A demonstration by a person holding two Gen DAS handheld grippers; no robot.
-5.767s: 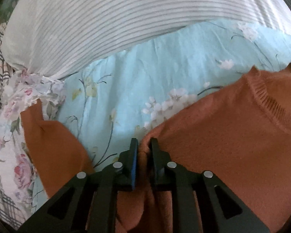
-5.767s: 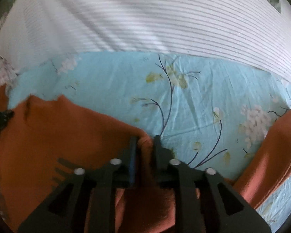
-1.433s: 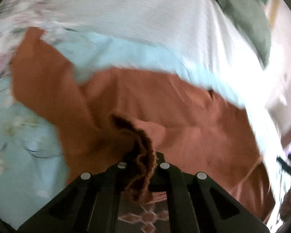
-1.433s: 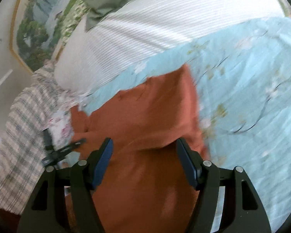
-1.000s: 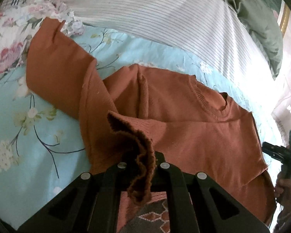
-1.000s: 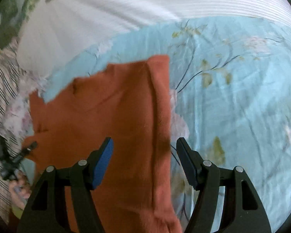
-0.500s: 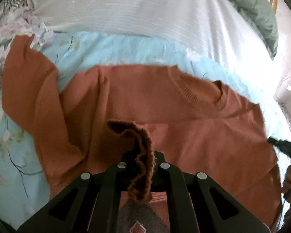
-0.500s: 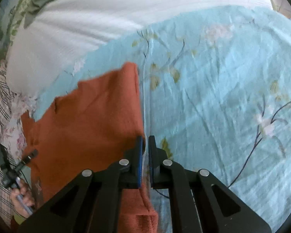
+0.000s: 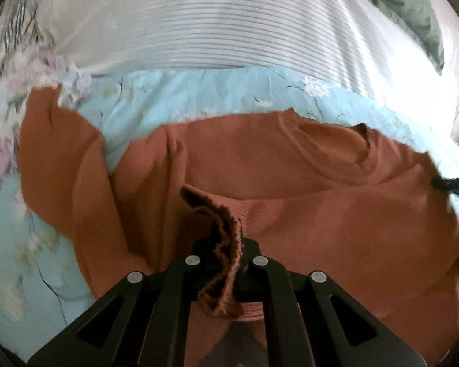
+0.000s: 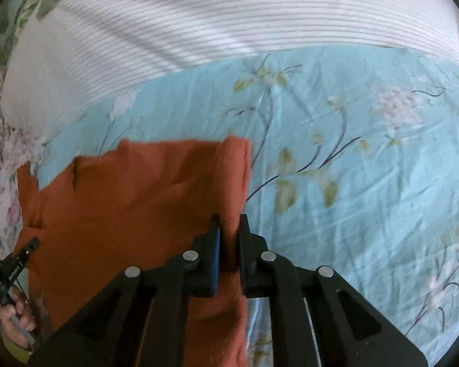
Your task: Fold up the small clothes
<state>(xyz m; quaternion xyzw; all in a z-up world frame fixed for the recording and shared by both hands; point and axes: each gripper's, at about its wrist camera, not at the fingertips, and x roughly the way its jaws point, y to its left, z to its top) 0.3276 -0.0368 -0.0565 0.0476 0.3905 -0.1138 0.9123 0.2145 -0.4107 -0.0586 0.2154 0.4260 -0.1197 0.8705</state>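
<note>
**A:** Left gripper (image 9: 229, 253) status?

**B:** Pinched tight on a ribbed edge of the rust sweater (image 9: 290, 183). Knit bunches up between the fingers and flops over in a frayed-looking fold. Can't tell if it's hem or cuff.

**A:** Where's the sweater itself?

**B:** Spread on the light-blue floral sheet (image 9: 199, 98), collar (image 9: 336, 153) pointing away from the left camera. One sleeve (image 9: 61, 159) trails out to the left, its end reaching a pink floral fabric (image 9: 3, 122). Bottom part looks doubled up over the chest, fold line running across under the collar.

**A:** Behind it?

**B:** White striped pillow (image 9: 214, 24) along the far edge of the sheet. Green blanket (image 9: 407, 6) top right.

**A:** Right gripper (image 10: 228, 244)?

**B:** Also closed on the sweater (image 10: 137, 208), gripping its right-hand edge where the fabric forms a narrow raised ridge running away from the fingers. Blue sheet (image 10: 352, 183) starts immediately right of that edge.

**A:** Anything else in the right view?

**B:** Same striped pillow (image 10: 229, 30) across the top. Far left, the other gripper's tip with the person's hand (image 10: 18, 312) on its handle, beside the sweater's left edge. Slight motion blur in both views.
</note>
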